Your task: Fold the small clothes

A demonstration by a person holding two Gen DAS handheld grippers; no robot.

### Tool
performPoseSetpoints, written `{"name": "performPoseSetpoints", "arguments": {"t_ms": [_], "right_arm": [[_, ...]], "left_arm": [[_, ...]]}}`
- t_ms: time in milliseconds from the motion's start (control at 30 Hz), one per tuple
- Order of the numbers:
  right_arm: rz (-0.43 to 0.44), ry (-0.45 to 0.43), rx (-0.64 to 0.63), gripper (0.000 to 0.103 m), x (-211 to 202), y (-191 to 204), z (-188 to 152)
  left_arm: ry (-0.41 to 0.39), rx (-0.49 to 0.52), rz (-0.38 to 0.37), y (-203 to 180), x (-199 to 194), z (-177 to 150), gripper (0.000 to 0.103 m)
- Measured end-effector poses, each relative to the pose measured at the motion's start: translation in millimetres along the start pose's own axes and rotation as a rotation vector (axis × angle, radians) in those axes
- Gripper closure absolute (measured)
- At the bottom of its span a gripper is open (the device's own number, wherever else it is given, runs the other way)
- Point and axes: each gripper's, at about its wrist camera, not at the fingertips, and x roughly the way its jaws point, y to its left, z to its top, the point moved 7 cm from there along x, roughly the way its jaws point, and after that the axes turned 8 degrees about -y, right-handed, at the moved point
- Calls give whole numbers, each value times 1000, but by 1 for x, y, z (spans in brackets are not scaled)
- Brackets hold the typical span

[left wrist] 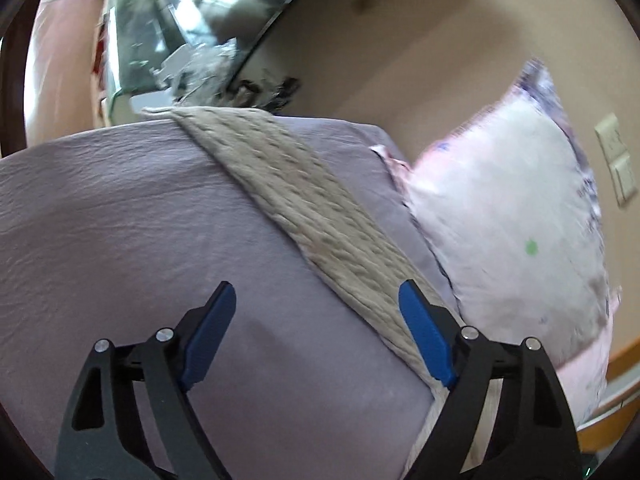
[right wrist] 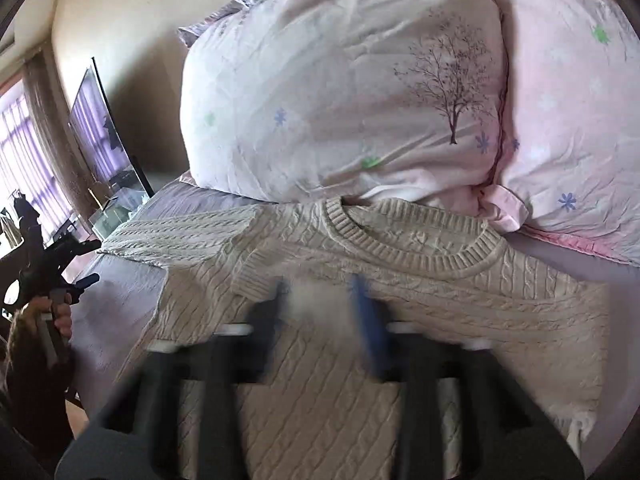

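Note:
A cream cable-knit sweater lies flat on the lilac bed sheet, neck toward the pillows. One sleeve is folded in across the chest; the other sleeve stretches out to the left. In the left wrist view that sleeve runs diagonally across the sheet. My left gripper is open and empty, its right finger over the sleeve's near end; it also shows in the right wrist view. My right gripper is motion-blurred above the sweater's chest, jaws apart, holding nothing visible.
Two floral pillows, white and pink, lean against the wall behind the sweater; the white one is right of the sleeve. A dark screen and a glass table stand beyond the bed's left edge.

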Motion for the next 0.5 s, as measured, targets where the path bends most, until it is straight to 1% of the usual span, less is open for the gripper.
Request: {"name": "performPoseSetpoints", "arguments": {"t_ms": [33, 100, 133, 200, 267, 300, 367, 433, 500], "right_arm": [[-22, -39, -11, 23, -7, -4, 3], [-55, -80, -24, 23, -18, -13, 6], [-65, -91, -17, 22, -32, -20, 5], [-78, -103, 11, 18, -47, -31, 0], [-96, -109, 33, 18, -59, -44, 0], [-104, -110, 43, 18, -62, -49, -1], [-111, -115, 74, 18, -70, -59, -6], [-109, -121, 109, 18, -74, -69, -10], [-107, -132, 138, 18, -82, -78, -12]], "left_arm": [[7, -17, 9, 4, 4, 3, 25], [5, -36, 20, 9, 13, 12, 30], [6, -41, 28, 9, 17, 15, 35], [9, -67, 32, 12, 26, 24, 41], [4, -106, 49, 20, 35, 36, 56], [1, -122, 56, 23, 39, 40, 61], [0, -154, 66, 30, 48, 49, 80], [14, -172, 89, 36, 54, 53, 93], [13, -155, 112, 31, 54, 56, 96]]}}
